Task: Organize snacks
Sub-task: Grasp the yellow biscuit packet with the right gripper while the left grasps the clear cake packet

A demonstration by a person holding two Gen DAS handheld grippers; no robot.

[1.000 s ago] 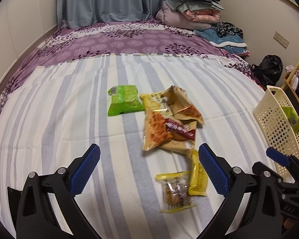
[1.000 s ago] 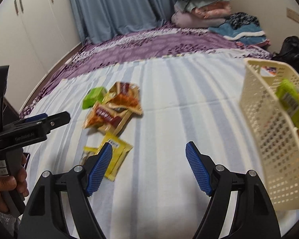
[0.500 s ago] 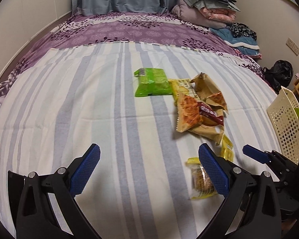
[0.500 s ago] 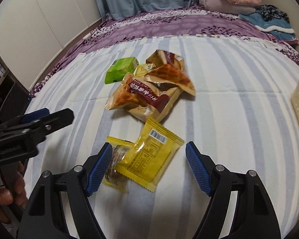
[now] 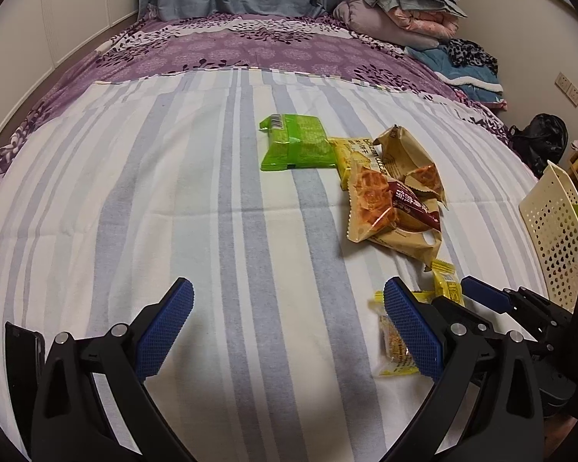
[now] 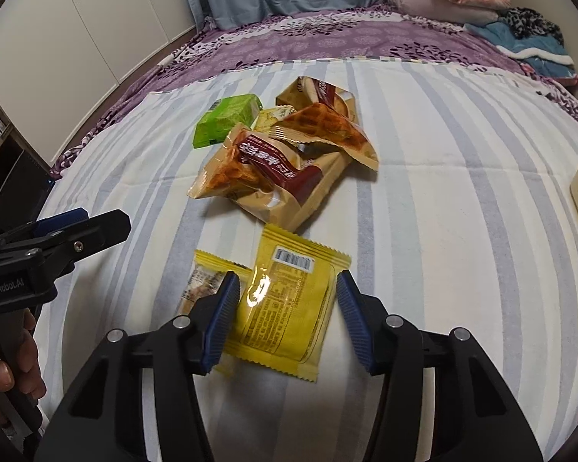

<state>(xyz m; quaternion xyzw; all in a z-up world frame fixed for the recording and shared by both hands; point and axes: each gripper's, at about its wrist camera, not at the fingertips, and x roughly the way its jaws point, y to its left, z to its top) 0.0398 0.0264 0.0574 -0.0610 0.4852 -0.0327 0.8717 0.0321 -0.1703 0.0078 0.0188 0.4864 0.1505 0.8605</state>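
Closing in, the right gripper (image 6: 285,300) is straddling the yellow packet (image 6: 289,300), its jaws having just been narrowing; the pads are beside the packet's edges, not clearly pressing yet. The left gripper (image 5: 289,323) is hanging wide open over bare striped sheet (image 5: 173,192), holding nothing. Most work is looking undone: a clear-fronted snack (image 6: 200,288) is lying just left, crinkly tan waffle bags (image 6: 273,161) and a green pack (image 6: 227,123) are waiting farther off. The perforated cream basket (image 5: 551,231) is sitting at the right, apparently already carrying something green.

Right hand-held gripper (image 6: 285,308) lowered, jaws closing around yellow packet (image 6: 289,308).
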